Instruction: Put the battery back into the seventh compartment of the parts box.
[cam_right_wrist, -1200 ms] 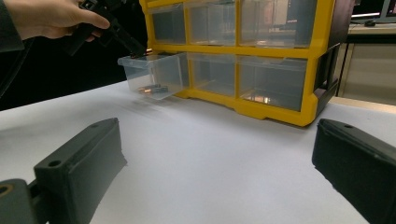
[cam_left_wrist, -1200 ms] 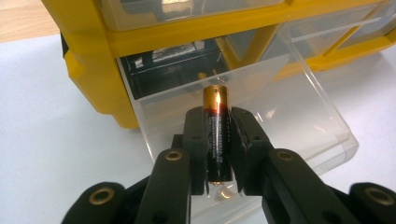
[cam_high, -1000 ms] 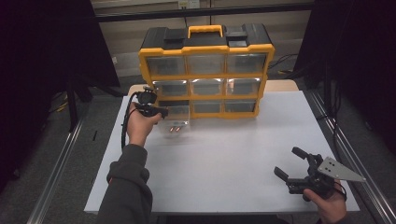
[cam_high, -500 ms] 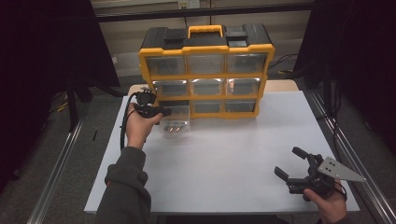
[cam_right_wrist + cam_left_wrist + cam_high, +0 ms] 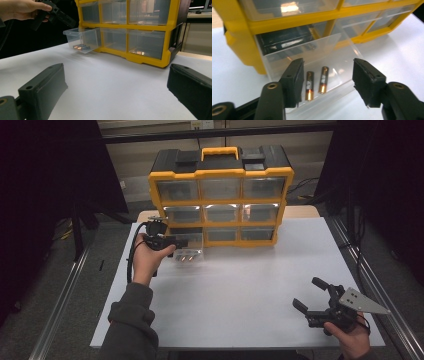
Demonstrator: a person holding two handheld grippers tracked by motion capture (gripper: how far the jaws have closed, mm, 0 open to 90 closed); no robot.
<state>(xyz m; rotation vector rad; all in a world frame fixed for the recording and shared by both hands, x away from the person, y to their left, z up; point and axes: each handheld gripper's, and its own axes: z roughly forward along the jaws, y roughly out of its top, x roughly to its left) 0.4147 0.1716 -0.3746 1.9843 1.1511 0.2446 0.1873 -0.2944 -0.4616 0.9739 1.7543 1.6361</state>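
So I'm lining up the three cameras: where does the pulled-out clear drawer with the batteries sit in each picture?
High view: the clear drawer sticks out at the organizer's bottom left, just right of the left gripper.
Left gripper view: centre, beyond the gripper's open fingers, two batteries lying inside.
Right gripper view: upper left, below the other hand's gripper.
Shared landmark: the yellow organizer.

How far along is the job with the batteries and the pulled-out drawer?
Done: two batteries lie in the open clear drawer. In hand: the left gripper hovers above, jaws just opened, empty. The right gripper waits open. Left, probably: pushing the drawer back into the yellow organiser.
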